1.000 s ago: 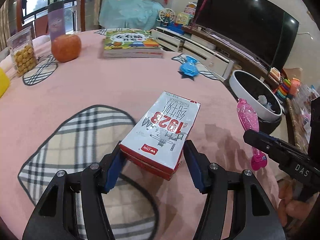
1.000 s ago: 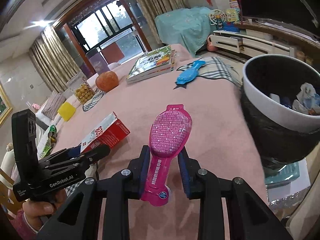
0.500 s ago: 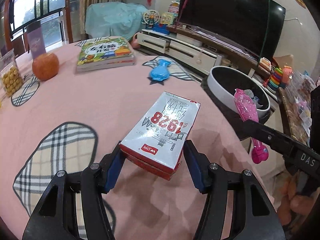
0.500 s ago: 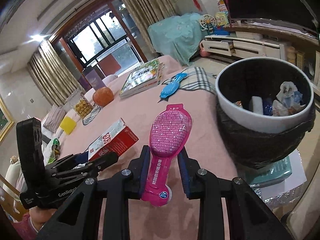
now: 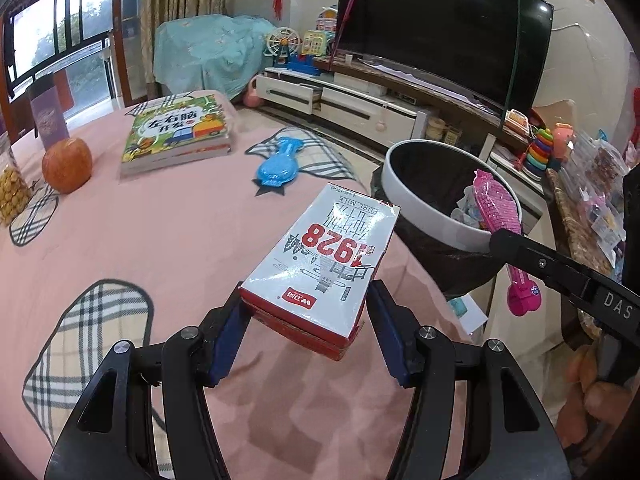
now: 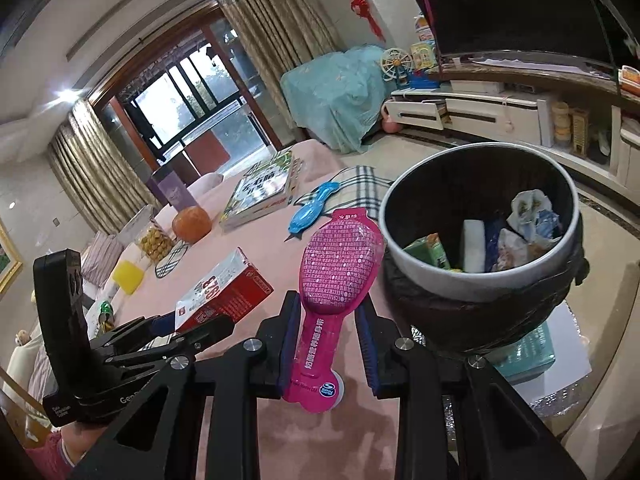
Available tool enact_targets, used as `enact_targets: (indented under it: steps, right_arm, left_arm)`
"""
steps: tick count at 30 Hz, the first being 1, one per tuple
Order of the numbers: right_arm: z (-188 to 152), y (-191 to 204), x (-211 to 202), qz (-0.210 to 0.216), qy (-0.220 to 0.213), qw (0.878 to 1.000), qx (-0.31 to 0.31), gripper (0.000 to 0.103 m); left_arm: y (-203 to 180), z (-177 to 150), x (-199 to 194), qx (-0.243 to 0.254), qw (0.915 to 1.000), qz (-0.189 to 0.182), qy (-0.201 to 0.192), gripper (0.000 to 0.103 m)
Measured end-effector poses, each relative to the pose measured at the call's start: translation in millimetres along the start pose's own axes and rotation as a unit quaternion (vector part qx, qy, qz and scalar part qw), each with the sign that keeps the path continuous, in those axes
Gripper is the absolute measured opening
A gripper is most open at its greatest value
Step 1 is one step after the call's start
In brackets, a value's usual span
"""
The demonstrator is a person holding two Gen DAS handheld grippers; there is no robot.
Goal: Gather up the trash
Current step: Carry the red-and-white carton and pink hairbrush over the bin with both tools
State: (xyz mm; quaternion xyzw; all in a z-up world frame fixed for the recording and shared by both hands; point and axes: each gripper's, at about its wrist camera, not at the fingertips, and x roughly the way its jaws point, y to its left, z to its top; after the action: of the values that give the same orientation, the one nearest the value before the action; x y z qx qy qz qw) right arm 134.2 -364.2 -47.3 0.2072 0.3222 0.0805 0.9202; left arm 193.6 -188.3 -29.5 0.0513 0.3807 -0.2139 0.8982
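My left gripper point(image 5: 306, 312) is shut on a red and white milk carton point(image 5: 324, 264) and holds it above the pink table, near its right edge. My right gripper point(image 6: 328, 320) is shut on a pink spoon-shaped plastic package point(image 6: 334, 280), whose tip is at the rim of the white-rimmed trash bin point(image 6: 420, 260). The bin point(image 5: 404, 192) stands beside the table with several bits of trash inside. A blue package of the same shape point(image 5: 278, 164) lies on the table; it also shows in the right wrist view point(image 6: 310, 208).
A stack of books point(image 5: 176, 132), an orange fruit point(image 5: 66, 164) and a snack jar point(image 5: 10, 192) sit at the table's far side. A TV point(image 5: 440, 32) and low cabinet point(image 5: 360, 104) stand behind the bin. A shelf of toys point(image 5: 592, 200) is at right.
Both grippers have moved toward the trash bin with their loads. The pink package went from over the table to the bin's rim; the carton came closer to the table's edge.
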Motion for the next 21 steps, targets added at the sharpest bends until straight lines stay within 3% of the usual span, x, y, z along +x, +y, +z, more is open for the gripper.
enact_targets:
  steps: [21]
  right_arm:
    - [20,-29,-9,-0.031,-0.017,0.999,0.004,0.028]
  left_arm:
    - [-30,29,12,0.026,0.9995,-0.015,-0.010,0.059]
